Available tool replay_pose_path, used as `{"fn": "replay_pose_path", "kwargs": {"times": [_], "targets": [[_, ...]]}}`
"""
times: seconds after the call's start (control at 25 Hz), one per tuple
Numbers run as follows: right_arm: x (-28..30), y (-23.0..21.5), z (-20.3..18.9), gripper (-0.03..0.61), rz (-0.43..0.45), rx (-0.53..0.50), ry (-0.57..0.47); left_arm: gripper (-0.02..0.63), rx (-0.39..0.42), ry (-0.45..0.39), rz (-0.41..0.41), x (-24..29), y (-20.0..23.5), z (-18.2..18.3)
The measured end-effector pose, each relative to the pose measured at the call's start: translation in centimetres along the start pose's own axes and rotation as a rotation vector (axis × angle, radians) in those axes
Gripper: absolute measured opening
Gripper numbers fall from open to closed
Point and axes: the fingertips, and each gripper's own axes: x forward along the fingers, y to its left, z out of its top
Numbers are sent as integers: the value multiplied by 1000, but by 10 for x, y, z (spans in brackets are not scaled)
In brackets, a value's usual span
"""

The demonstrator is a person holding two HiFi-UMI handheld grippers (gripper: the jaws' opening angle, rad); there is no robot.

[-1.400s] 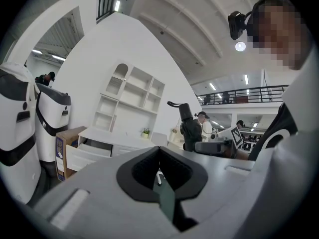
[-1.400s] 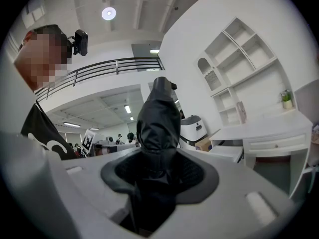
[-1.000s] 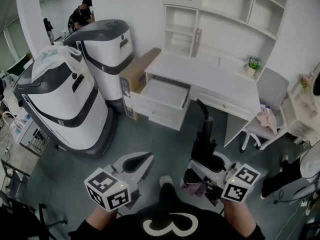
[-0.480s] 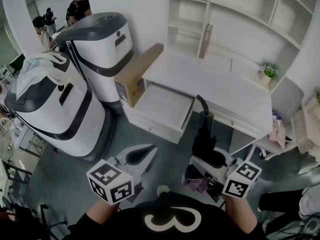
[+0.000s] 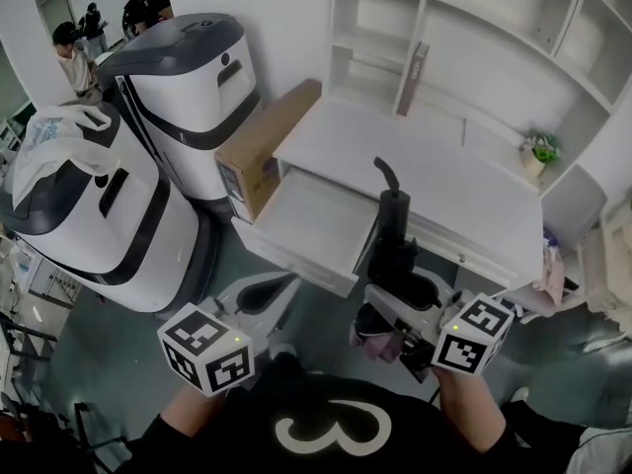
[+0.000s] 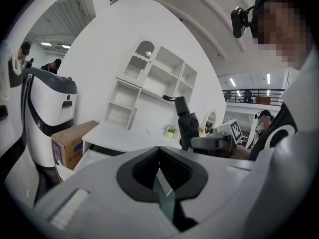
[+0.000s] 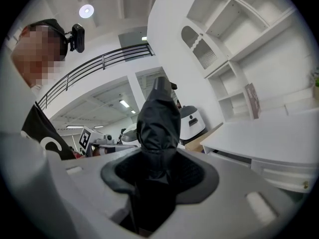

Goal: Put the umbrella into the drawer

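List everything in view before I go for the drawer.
umbrella: 1, black, folded, in right gripper
drawer: 1, white, open, desk's left end
desk: 1, white, ahead
shelves: 1 unit, white, on desk
book: 1, pinkish, in shelves
plant: 1, green, desk's right end
box: 1, brown, against desk's left side
machines: 2, white and grey, left of box
bag: 1, white, on nearer machine
people: about 3, mostly dark clothes, far top left
left gripper: 1, white, fingers together, empty
right gripper: 1, white, fingers on umbrella
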Motion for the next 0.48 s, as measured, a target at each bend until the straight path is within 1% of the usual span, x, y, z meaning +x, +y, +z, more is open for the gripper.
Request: {"fn": "replay_pose_path", "kwargs": {"times": [0.24, 0.48], "targets": [[42, -20, 6, 189, 7, 3, 34, 8, -27, 35, -8, 20, 38, -2], [89, -54, 20, 189, -19, 37, 66, 8, -61, 70, -3, 38, 95, 12]]}}
